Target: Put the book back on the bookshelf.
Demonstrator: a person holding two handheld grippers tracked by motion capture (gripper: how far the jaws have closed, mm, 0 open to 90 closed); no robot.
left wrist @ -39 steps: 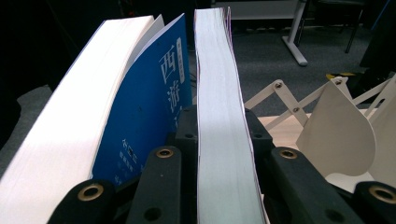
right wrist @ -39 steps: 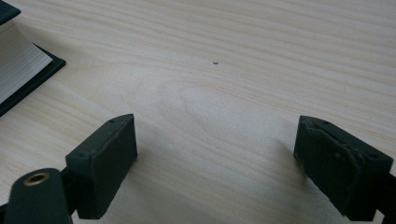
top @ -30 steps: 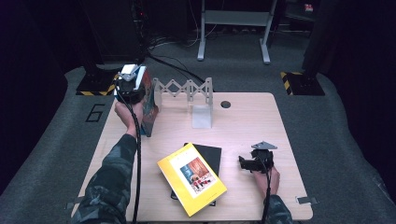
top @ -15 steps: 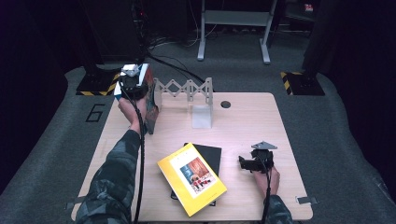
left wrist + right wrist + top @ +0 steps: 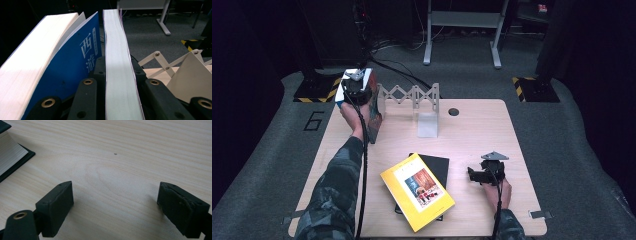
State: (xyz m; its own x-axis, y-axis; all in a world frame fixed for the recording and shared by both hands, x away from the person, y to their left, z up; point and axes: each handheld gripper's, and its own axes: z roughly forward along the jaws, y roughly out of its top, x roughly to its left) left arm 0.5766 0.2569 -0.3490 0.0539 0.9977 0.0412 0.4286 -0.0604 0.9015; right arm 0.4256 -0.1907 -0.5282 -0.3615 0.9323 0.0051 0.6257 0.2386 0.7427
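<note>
Book (image 5: 117,65) upright at bench (image 5: 472,130) far-left corner, clamped in left tool (image 5: 357,92), beside blue book (image 5: 75,65), apparently touching. Right tool (image 5: 115,207) jaws apart, resting on bare bench near black book (image 5: 15,165).

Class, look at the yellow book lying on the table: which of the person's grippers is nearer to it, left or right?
Right. The right gripper rests open on the table just beside the yellow book; the left gripper is far back, clamping an upright book.

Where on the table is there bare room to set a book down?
Bare wood lies right of the white bookend, from the grommet hole down to the right gripper. The far left corner is crowded by the left gripper and upright books; the yellow book fills the near middle.
</note>
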